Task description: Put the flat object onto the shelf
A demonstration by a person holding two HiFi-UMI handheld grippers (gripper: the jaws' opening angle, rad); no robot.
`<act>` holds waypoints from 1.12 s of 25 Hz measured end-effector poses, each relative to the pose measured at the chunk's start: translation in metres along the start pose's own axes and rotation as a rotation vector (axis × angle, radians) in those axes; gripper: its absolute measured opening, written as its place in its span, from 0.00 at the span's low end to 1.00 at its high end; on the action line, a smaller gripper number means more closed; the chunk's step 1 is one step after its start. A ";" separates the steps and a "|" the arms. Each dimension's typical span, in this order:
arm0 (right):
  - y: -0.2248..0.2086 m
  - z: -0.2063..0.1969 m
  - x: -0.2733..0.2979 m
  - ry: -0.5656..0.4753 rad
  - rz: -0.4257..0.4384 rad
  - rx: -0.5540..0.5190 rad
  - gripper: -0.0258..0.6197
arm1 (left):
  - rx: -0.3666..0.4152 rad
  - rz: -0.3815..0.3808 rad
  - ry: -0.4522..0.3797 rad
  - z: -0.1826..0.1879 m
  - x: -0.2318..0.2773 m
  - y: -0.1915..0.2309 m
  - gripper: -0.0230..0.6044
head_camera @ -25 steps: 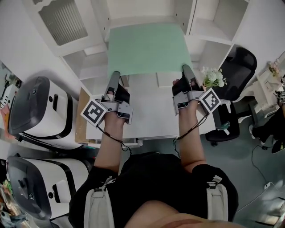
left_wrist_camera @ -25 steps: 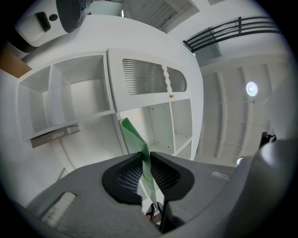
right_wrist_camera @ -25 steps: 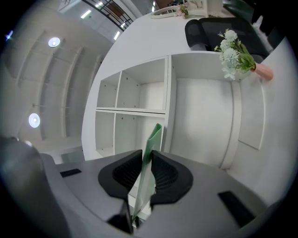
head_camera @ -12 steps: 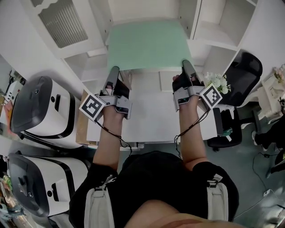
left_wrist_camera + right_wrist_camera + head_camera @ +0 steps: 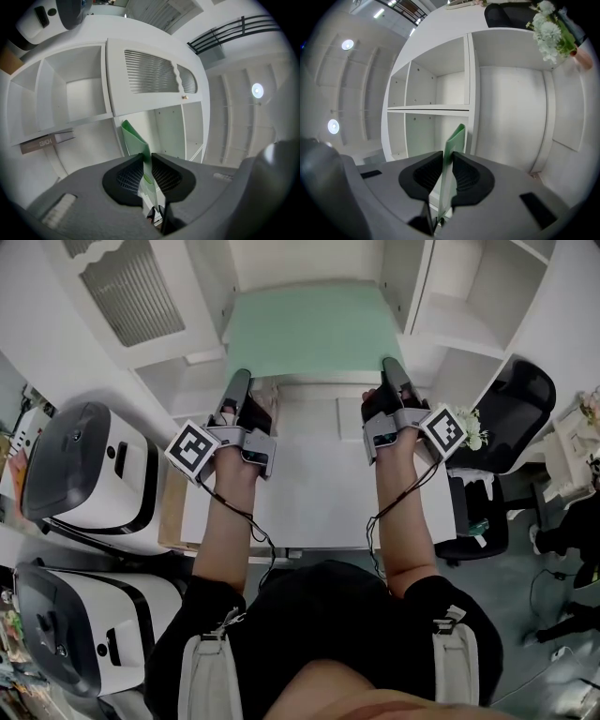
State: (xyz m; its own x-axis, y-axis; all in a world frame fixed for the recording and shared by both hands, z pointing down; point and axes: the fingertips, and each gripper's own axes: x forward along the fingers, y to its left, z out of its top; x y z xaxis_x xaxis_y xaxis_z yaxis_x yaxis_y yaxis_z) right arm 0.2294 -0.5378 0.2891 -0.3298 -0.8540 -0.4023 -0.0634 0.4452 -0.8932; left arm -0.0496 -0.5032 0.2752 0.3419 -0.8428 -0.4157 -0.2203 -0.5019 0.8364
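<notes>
Head view: a mint-green flat board (image 5: pixel 305 329) is held level above the white desk (image 5: pixel 309 502). Its far edge is at the mouth of the middle bay of the white shelf unit (image 5: pixel 441 306). The left tool (image 5: pixel 241 378) and right tool (image 5: pixel 389 365) each grip a near corner.

Left gripper view: the jaws pinch the board's thin edge.

Right gripper view: the jaws also clamp the board's edge, with shelf compartments beyond.
</notes>
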 end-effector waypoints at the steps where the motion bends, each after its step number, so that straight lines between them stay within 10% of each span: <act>1: -0.001 0.001 0.003 -0.001 -0.002 0.008 0.14 | 0.003 0.003 0.001 0.001 0.004 0.001 0.12; 28: -0.031 0.012 0.075 0.019 -0.099 0.080 0.14 | -0.036 0.108 0.017 0.032 0.080 0.043 0.13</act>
State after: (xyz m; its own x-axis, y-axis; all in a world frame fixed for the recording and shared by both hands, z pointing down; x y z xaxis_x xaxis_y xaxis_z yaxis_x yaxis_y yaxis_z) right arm 0.2178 -0.6183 0.2841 -0.3434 -0.8873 -0.3079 -0.0217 0.3352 -0.9419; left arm -0.0603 -0.5988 0.2665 0.3329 -0.8883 -0.3163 -0.2240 -0.4004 0.8885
